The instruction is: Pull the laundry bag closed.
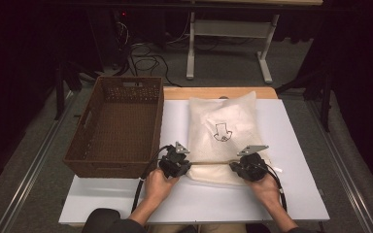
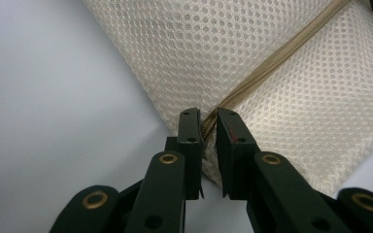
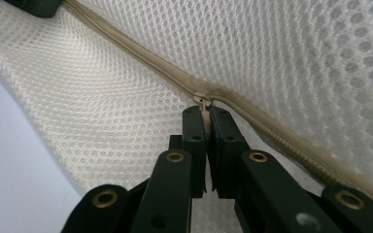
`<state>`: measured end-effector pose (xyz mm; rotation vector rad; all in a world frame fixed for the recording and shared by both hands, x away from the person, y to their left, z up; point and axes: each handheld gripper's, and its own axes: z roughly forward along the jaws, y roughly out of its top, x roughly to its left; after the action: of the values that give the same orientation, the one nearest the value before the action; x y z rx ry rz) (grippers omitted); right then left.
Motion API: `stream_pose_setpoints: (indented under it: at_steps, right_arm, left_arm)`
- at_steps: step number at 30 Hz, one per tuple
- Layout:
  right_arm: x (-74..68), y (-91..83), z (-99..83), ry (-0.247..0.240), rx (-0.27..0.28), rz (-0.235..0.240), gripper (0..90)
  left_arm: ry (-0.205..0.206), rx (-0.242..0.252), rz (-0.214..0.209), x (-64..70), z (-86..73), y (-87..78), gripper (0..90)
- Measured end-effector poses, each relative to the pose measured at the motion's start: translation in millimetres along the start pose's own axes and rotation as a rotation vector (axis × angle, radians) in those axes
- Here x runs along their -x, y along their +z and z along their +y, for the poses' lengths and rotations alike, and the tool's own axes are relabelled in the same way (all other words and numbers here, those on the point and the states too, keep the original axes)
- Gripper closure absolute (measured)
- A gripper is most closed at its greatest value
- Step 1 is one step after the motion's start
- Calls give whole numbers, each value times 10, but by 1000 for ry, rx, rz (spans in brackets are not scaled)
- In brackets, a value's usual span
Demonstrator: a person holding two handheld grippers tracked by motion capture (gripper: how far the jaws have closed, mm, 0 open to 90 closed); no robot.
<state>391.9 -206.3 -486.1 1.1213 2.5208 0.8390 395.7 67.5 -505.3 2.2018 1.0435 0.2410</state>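
Each hand carried a black gripper, the left gripper (image 1: 175, 164) and the right gripper (image 1: 248, 168), topped by a grey three-cornered plate and trailing a black cable. The jaws were flat black bars on arms set with brass-ringed rivets and dark screw holes. The left forearm wore a dark sleeve (image 1: 108, 221).

Bright, even overhead light on the table (image 1: 291, 194); dark, dim surroundings; slightly soft close-ups.

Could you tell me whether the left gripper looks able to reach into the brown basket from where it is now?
Probably yes: the basket stands open-topped beside the left gripper, but its jaws grip the mesh bag.
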Motion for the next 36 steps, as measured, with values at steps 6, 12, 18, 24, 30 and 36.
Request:
stream_pose_setpoints:
  at_steps: [6, 12, 18, 24, 30, 36]
  right_arm:
    - [34, -33, -26, 10, 4, -6, 873]
    - [49, -51, -32, 16, 6, 0, 873]
    - [76, -75, -56, 23, 9, -7, 873]
    - [97, -91, -72, 29, 18, -10, 873]
    - [119, -114, -90, 37, 10, -12, 873]
    - [148, -144, -116, 45, 17, -17, 873]
  left_arm:
    - [1, 1, 2, 4, 0, 1, 804]
    - [2, 1, 1, 3, -1, 1, 805]
    - [1, 0, -3, 0, 0, 0, 804]
    - [2, 1, 0, 3, -1, 1, 804]
    - [3, 0, -3, -1, 0, 1, 804]
    - [4, -1, -2, 2, 0, 1, 804]
